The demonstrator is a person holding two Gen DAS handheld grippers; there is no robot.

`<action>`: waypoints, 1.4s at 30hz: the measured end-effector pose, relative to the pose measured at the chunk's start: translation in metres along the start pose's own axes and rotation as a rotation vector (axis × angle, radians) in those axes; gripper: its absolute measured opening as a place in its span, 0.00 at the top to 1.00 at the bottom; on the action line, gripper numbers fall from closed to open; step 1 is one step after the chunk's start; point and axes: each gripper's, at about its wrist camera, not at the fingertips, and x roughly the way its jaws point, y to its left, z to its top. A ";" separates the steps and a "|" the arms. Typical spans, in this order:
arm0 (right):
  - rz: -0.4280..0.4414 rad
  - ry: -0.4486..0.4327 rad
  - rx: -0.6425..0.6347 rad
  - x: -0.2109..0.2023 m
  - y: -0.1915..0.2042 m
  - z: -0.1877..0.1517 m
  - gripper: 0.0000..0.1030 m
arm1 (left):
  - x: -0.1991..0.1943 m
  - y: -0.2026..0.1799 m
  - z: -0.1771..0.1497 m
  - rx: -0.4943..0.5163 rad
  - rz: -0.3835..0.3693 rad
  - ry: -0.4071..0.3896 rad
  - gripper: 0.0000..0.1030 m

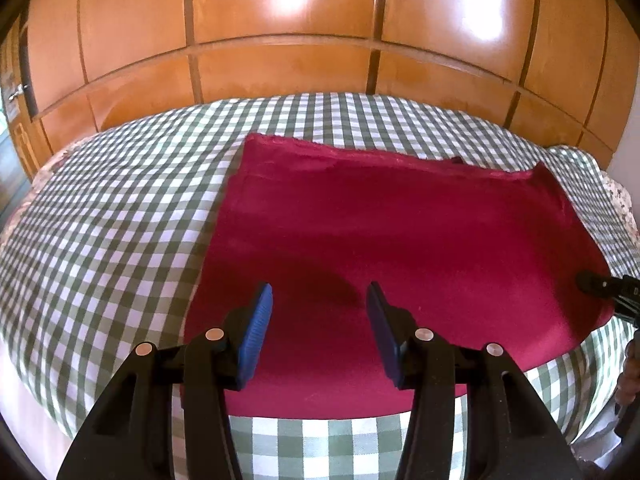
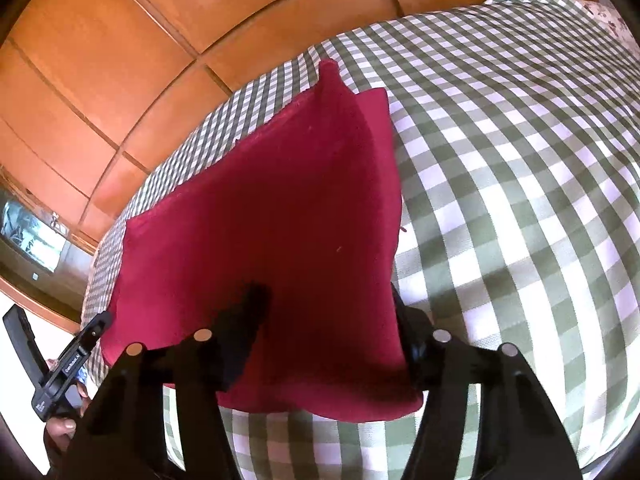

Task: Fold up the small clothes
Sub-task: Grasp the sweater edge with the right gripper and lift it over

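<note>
Red cloth (image 1: 400,240) is your landmark: it lies spread flat on the green-and-white checked cover (image 1: 100,220), w/ its far edge toward the wooden panel wall (image 1: 280,40) and its near edge just short of the cover's near side. Your left gripper (image 1: 320,332) hangs over the cloth's near-left part, angled down and fwd toward the wall, jaws spread, blue pads (image 1: 256,336) apart w/ only cloth showing in the gap below them; nothing is pinched there. In the left wrist view the tip of your other tool pokes in at the cloth's right edge, and a bit of your hand shows at the frame's right border below it. In the right wrist view your right gripper (image 2: 328,320) sits at the cloth's near-right corner, also tilted down, rolled so the cloth's right edge runs up between its fingers. Left finger (image 2: 240,340) lies dark on top of the cloth; the right finger is mostly hidden behind the cloth's edge, so the edge sits between the jaws. Can't tell whether the pads actually press on the fabric or stand just off it. The near-right corner (image 2: 380,404) looks slightly raised off the cover, casting a shadow on the checks. At lower left of that view your left tool (image 2: 64,368) and fingers wrapped round its handle (image 2: 64,428) sit beside the cloth's near-left corner.
</note>
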 end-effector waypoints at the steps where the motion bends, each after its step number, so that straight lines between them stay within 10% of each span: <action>1: -0.003 0.005 -0.003 0.002 0.000 0.000 0.43 | 0.002 0.000 -0.001 0.000 0.000 0.008 0.53; 7: -0.014 0.019 -0.051 0.000 0.008 0.000 0.66 | 0.008 -0.001 -0.003 0.006 0.002 0.026 0.53; 15: 0.003 0.068 -0.019 0.011 0.002 0.003 0.60 | 0.009 0.000 -0.003 0.005 -0.007 0.027 0.53; 25: 0.032 0.025 -0.086 -0.013 0.045 0.015 0.77 | 0.010 0.004 -0.001 0.006 -0.040 0.046 0.53; 42: 0.272 0.068 -0.439 0.024 0.249 0.003 0.79 | -0.030 0.107 0.037 -0.270 -0.387 -0.005 0.53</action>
